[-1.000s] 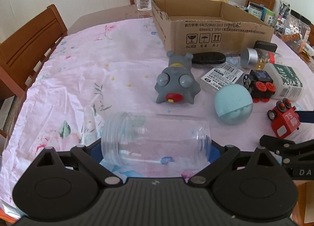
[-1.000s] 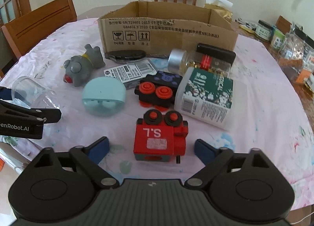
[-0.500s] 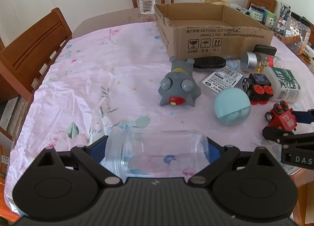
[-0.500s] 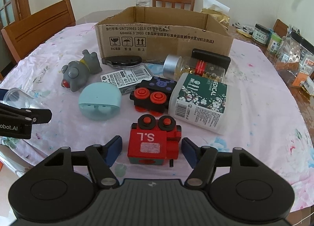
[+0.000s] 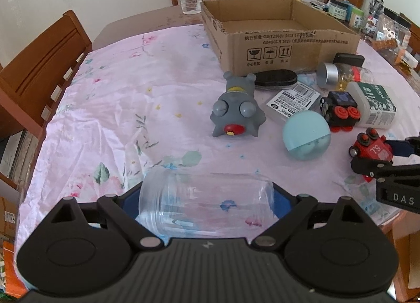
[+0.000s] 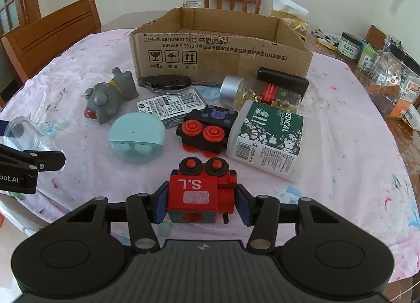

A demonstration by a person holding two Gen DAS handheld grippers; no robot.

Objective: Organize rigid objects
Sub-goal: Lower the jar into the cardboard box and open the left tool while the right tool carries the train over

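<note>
Between your right gripper's (image 6: 200, 204) closed pads sat the red toy train (image 6: 200, 190), while your left gripper (image 5: 207, 201) clamped the clear jar (image 5: 207, 204) crosswise, both near you and the cardboard box (image 6: 220, 48) lying far ahead.

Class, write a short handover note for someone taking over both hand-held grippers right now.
Left hand-held gripper: shut on the clear plastic jar, held sideways near the table's edge.
Right hand-held gripper: shut on the red toy train, or nearly so.
Cardboard box: its visible part holds nothing.
On the cloth in front of it: grey toy, blue earbud case, black toy train, white bottle, gold-capsule jar.
Left: box both held items, then the rest.
</note>
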